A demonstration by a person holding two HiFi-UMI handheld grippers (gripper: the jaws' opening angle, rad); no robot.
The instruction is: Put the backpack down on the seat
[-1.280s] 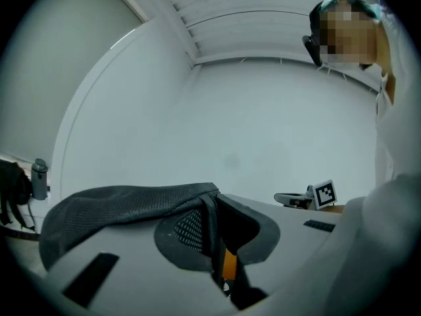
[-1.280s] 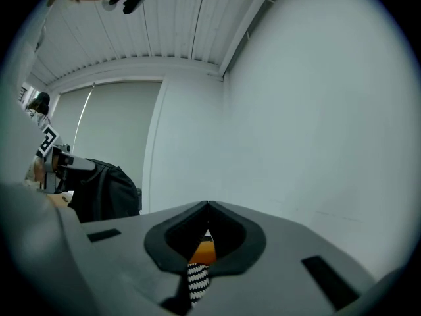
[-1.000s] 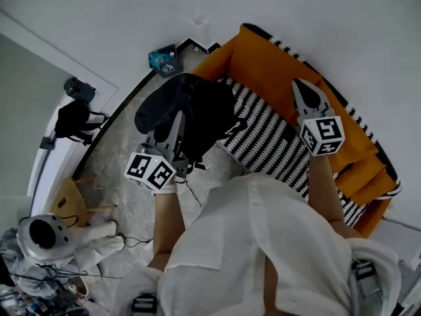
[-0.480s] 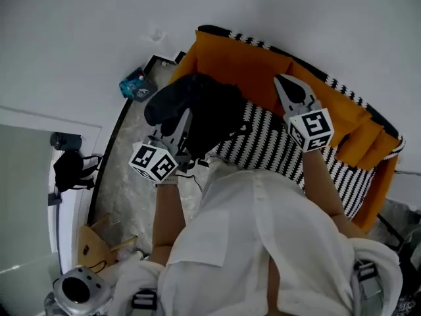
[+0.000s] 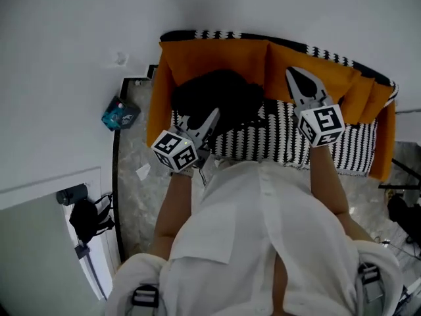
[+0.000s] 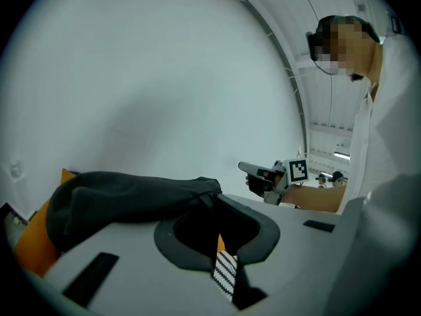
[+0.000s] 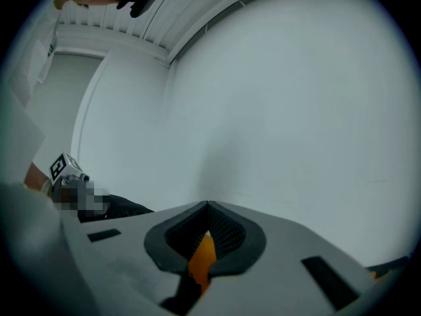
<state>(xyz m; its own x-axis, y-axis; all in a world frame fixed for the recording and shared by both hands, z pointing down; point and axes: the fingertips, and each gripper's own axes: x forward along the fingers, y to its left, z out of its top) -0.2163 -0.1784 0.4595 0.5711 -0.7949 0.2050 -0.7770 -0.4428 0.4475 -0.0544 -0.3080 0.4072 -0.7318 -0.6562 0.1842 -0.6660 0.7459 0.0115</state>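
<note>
The black backpack (image 5: 223, 97) is over the left part of the sofa's black-and-white striped seat (image 5: 283, 140), up against the orange backrest (image 5: 217, 54). I cannot tell whether it rests on the seat or hangs just above it. My left gripper (image 5: 214, 114) is shut on the backpack's near edge. In the left gripper view the dark fabric (image 6: 125, 199) bunches at the closed tips of that gripper (image 6: 210, 196). My right gripper (image 5: 295, 73) is shut and empty, held over the seat to the right of the backpack, its tips (image 7: 208, 204) towards the white wall.
The sofa has orange arms at both ends (image 5: 156, 97). On the stone floor to its left lie a teal box (image 5: 118, 112) and a scrap of paper (image 5: 141, 172). A black camera on a stand (image 5: 89, 216) is at the lower left. The white wall is just behind the sofa.
The view has swung round to face the sofa squarely. Both grippers have moved in over the seat, and the left one has carried the backpack from the sofa's end onto its left part.
</note>
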